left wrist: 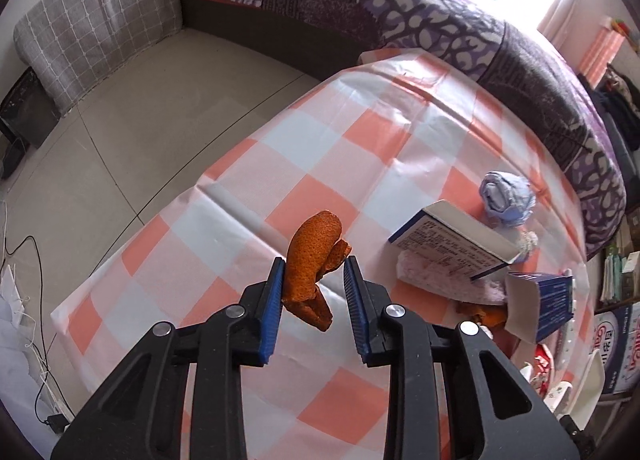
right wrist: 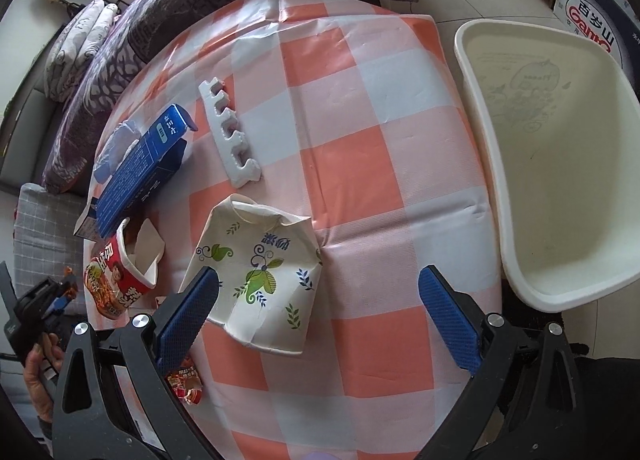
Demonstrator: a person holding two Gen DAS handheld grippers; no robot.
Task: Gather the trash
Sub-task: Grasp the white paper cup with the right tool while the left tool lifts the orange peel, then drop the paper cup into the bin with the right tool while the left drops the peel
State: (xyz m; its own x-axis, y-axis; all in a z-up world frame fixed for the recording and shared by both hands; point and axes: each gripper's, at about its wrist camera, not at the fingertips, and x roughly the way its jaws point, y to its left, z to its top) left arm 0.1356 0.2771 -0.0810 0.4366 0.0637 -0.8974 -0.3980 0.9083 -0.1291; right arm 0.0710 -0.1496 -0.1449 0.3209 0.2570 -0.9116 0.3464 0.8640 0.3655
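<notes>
Left hand-held gripper (left wrist: 314,274): we see its blue ribbed pads partly closed around a curled, pitted piece of orange peel (left wrist: 310,270), which hangs lifted above the table (left wrist: 224,219); the left pad touches the peel, the right pad's contact we cannot tell.
Right hand-held gripper (right wrist: 320,292): spread wide, holding nothing, hovering over a flattened white paper cup with green leaf print (right wrist: 260,272).
Bin: a cream plastic tub (right wrist: 500,195) with smooth walls stands just beside the table edge; we see nothing inside it.
Red cup: a crushed red printed paper cup (right wrist: 116,280) lies on its side, with folded pale paper in its mouth.
Boxes: a blue-and-white cardboard carton (right wrist: 140,175) with an open flap; a white box with printed text (left wrist: 452,248) tilted on a pinkish, fuzzy wad (left wrist: 436,278).
Other trash: a white foam toothed strip (right wrist: 230,131); a crumpled pale-blue tissue ball (left wrist: 506,197); a red crinkled wrapper (right wrist: 184,384).
Table cover: glossy orange-and-white checked plastic, creased.
</notes>
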